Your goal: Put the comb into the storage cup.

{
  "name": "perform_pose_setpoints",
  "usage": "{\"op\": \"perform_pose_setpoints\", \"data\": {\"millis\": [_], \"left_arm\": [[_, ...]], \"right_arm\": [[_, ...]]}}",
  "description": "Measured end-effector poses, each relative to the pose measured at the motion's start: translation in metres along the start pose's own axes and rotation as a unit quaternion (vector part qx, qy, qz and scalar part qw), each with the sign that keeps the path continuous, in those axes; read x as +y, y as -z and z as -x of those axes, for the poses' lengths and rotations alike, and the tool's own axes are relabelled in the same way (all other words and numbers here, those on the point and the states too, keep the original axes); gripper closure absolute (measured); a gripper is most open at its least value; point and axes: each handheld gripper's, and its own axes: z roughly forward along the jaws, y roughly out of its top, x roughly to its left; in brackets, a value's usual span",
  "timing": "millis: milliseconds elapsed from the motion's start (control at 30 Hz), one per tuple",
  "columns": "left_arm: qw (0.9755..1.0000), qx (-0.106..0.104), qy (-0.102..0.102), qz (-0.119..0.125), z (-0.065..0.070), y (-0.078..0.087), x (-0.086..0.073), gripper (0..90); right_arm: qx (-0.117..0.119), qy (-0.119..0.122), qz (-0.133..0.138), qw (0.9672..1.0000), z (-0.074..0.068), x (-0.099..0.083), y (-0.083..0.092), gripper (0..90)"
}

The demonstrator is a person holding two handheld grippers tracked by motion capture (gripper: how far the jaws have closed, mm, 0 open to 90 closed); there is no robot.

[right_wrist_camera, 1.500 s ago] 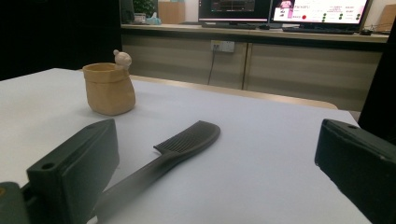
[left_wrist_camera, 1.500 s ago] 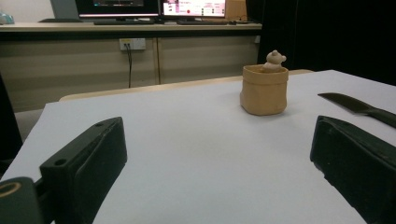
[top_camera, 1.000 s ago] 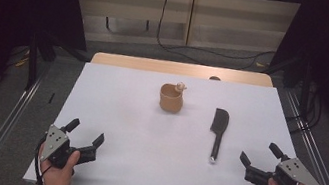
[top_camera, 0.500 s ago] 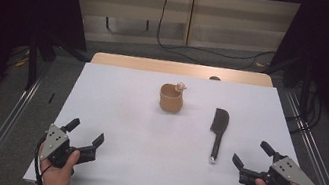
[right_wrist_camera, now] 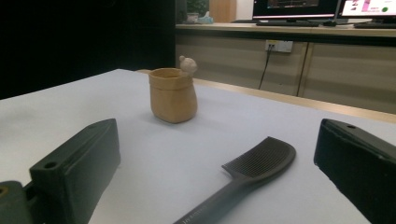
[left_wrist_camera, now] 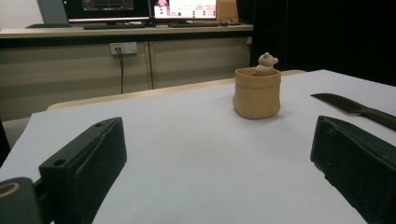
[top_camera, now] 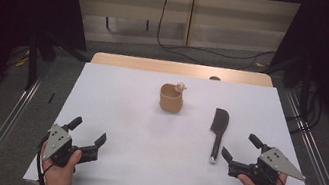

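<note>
right gripper (top_camera: pixel 239 153): jaws wide open, nothing held
left gripper (top_camera: pixel 88 136): jaws wide open, nothing held
comb (top_camera: pixel 218 130): laid flat just beside right gripper
cup (top_camera: pixel 171 97): farther, mid-table
risk: thin flat handle could be pushed, not pinched

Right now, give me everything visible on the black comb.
The black comb lies flat on the white table, to the right of the tan pot and apart from it. It looks like matte dark plastic: a broad toothed head with fine close teeth at the far end, a narrow straight handle running toward the person. Faint lettering on the handle is too small to read. The right tool, jaws open, sits just off the handle's near end, not touching. Nothing but the table touches it.
</note>
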Motion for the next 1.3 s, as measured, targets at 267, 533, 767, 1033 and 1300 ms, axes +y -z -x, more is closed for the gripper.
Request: {"op": "perform_pose_setpoints", "data": {"millis": [267, 533, 767, 1033, 1300], "left_arm": [[0.9999, -0.005, 0.008, -0.014, -0.001, -0.003, -0.002, 3.1], [0.9998, -0.006, -0.001, -0.017, -0.001, -0.003, -0.001, 3.1], [0.9998, -0.008, -0.002, -0.016, -0.001, -0.003, -0.001, 3.1], [0.9995, -0.013, 0.011, -0.027, -0.004, -0.005, -0.003, 3.1], [0.9993, -0.017, 0.010, -0.030, -0.003, -0.006, -0.003, 3.1]], "right_arm": [[0.016, 0.002, 0.007, 0.9999, -0.001, 0.006, -0.016, 8.7], [0.033, -0.004, -0.005, 0.9994, -0.005, 0.011, -0.036, 9.6], [0.061, 0.000, -0.030, 0.9977, -0.011, 0.012, -0.049, 18.3], [0.082, -0.009, -0.029, 0.9962, -0.014, 0.021, -0.057, 32.5], [0.094, -0.024, -0.046, 0.9942, -0.012, 0.027, -0.066, 51.7]]}}
